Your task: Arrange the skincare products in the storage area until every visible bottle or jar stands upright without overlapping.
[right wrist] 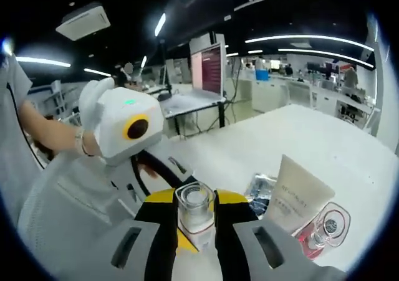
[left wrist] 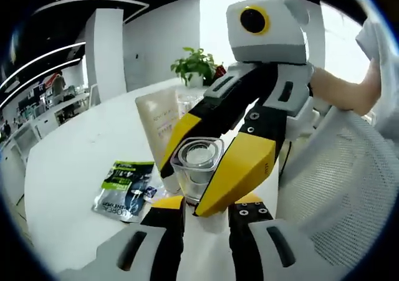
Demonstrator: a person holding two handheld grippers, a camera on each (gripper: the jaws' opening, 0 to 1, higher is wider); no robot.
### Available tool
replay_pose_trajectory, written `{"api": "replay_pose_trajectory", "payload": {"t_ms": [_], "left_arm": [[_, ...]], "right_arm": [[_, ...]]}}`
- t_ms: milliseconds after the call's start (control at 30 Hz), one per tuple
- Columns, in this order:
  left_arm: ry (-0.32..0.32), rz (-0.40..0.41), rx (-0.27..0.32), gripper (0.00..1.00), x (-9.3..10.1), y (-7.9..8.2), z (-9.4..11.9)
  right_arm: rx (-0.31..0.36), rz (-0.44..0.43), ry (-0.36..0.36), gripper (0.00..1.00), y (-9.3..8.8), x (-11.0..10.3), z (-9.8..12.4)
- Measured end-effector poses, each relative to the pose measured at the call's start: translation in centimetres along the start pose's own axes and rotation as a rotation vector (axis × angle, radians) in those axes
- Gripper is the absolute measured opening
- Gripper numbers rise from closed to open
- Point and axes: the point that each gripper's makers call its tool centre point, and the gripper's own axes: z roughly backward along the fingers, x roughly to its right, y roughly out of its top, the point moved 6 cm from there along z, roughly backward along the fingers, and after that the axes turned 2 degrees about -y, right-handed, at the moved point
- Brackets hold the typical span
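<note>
Both grippers clamp one clear jar: the right gripper [left wrist: 202, 169] and left gripper [right wrist: 163, 215] jaws press the jar [right wrist: 195, 209] above the white table [left wrist: 81, 162], near a cream tube [right wrist: 296, 194]. Next, stand it upright apart.

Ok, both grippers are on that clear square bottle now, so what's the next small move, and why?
Probably lower the clear square bottle upright onto the white table and release it. The right gripper and left gripper both close on it, and it sits close beside the cream tube, so place it slightly apart to avoid overlap.
</note>
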Motion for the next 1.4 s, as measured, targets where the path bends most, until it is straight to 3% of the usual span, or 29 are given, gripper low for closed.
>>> {"api": "replay_pose_trajectory", "payload": {"t_ms": [533, 1000, 1400], "left_arm": [[0.061, 0.016, -0.036, 0.20, 0.0, -1.7, -1.8], [0.073, 0.059, -0.040, 0.20, 0.1, -2.4, -2.4], [0.077, 0.042, -0.058, 0.20, -0.1, -3.3, -2.7]], "right_arm": [[-0.141, 0.075, -0.046, 0.22, -1.8, 0.2, -0.5], [-0.187, 0.082, -0.064, 0.24, -2.6, 0.3, -0.4], [-0.209, 0.060, -0.051, 0.22, -3.1, 0.3, -0.6]]}}
